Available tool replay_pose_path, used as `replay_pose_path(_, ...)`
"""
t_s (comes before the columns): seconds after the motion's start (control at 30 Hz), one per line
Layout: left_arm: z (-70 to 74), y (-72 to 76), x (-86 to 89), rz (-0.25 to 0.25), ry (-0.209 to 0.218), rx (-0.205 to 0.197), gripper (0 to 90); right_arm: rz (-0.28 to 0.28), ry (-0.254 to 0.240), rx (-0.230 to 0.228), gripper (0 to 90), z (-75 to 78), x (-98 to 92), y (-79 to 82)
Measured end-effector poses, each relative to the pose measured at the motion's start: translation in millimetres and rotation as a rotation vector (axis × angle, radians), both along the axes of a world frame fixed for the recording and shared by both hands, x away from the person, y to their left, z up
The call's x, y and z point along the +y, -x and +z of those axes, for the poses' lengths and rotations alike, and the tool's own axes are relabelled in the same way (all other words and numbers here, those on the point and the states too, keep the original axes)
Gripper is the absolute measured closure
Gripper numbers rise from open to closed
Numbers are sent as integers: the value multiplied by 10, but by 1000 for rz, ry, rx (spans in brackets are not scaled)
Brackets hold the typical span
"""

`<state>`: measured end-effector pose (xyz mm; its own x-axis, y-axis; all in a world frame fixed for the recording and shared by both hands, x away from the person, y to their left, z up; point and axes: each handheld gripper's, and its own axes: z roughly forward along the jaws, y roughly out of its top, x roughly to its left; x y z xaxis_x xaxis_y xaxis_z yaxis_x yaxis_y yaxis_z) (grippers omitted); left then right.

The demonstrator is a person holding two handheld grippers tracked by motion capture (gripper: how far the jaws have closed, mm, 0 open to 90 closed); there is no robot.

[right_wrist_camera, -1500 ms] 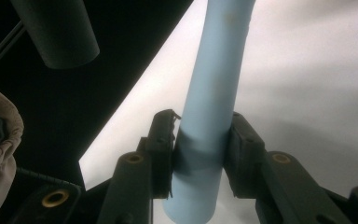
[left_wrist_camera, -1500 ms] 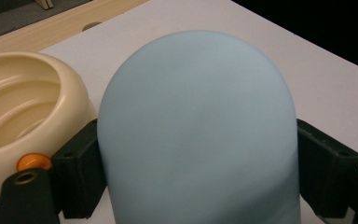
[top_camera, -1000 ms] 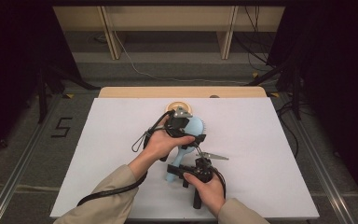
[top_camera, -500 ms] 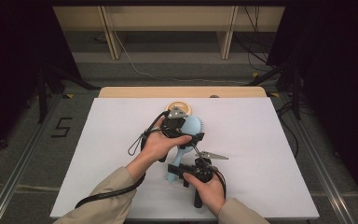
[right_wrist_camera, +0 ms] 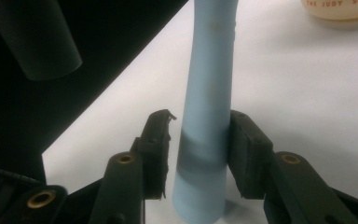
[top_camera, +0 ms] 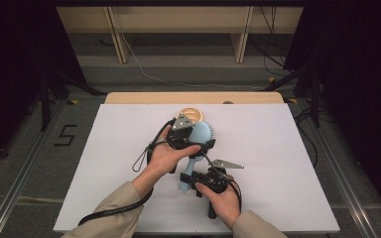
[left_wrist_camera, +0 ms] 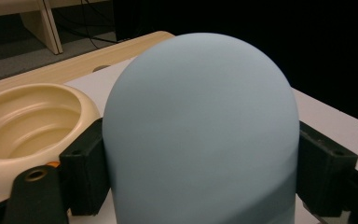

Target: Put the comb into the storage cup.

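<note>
Mid-frame, I see the left gripper point(top_camera: 198, 136) clamping the blue brush point(left_wrist_camera: 200, 130) head; the right gripper's point(right_wrist_camera: 199, 149) jaws, just opening, flank its handle, left pad clear.

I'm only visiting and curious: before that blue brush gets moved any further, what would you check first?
1. Left gripper clamped on the brush head: ok, pads press both sides.
2. Right gripper free of the handle: not ok. Its jaws have just been opening and a gap shows at one pad, but the handle sits between them.
3. Cream bowl clear of the brush: cannot tell; it sits close beside the left gripper.
4. Handle end resting on the table: cannot tell.
5. Bare table to set the brush down: ok.
</note>
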<state>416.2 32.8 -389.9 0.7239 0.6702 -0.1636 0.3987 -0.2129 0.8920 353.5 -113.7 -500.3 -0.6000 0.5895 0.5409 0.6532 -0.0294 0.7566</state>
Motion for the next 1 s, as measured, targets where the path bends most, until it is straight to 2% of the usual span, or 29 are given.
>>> replay_pose_path(0.23,5,31,36,22,2,-35,187,-4,48,-40,533,14,-13,-20)
replay_pose_path(0.4,-15,86,50,42,13,-81,188,-2,106,-116,468,41,-19,-35)
replay_pose_path(0.53,-8,105,59,54,9,-111,188,3,148,-151,401,68,-19,-38)
replay_pose_path(0.8,17,89,93,84,15,-143,189,14,176,-223,242,123,-32,-51)
replay_pose_path(1.0,22,72,108,97,15,-150,190,31,194,-244,210,148,-78,-64)
